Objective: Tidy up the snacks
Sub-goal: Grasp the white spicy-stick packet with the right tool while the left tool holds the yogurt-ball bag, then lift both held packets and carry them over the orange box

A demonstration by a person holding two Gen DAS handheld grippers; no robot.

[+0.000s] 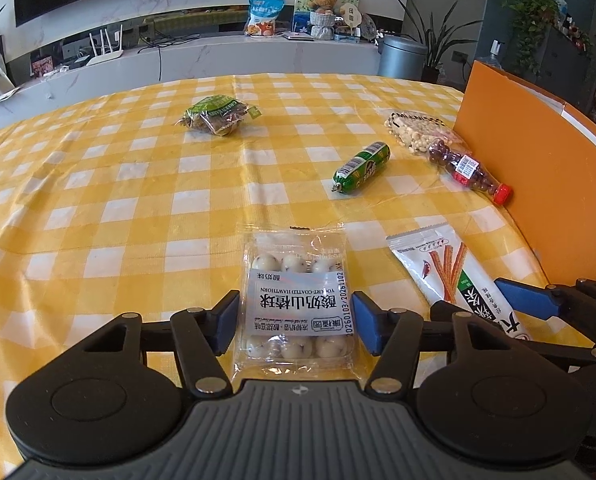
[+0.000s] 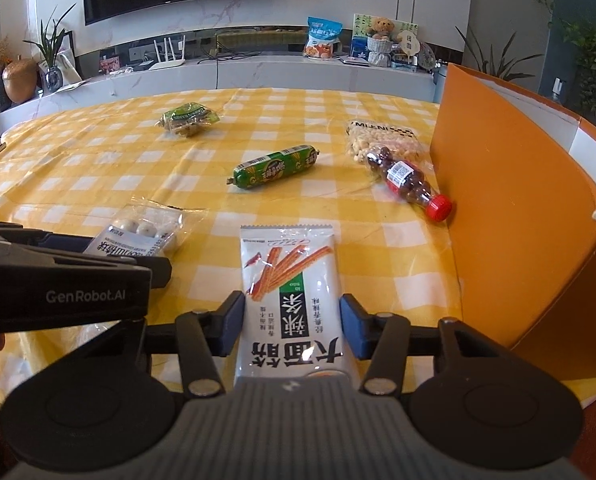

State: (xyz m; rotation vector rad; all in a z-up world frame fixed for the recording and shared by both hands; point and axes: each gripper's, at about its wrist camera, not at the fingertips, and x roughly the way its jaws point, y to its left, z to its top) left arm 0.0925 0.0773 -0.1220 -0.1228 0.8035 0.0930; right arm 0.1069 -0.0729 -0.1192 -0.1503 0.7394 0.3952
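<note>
Near the tabletop's front edge, my left gripper [image 1: 295, 322] stands spread around the yogurt hawthorn ball pack [image 1: 295, 300], pads seemingly not quite touching. My right gripper [image 2: 292, 326] is likewise spread astride the spicy strip packet [image 2: 292, 300]. Farther out lie the green sausage [image 2: 276, 167], the bottle of chocolate balls [image 2: 408, 180] and the peanut bag [image 2: 382, 140] beside the orange box [image 2: 510, 216].
</note>
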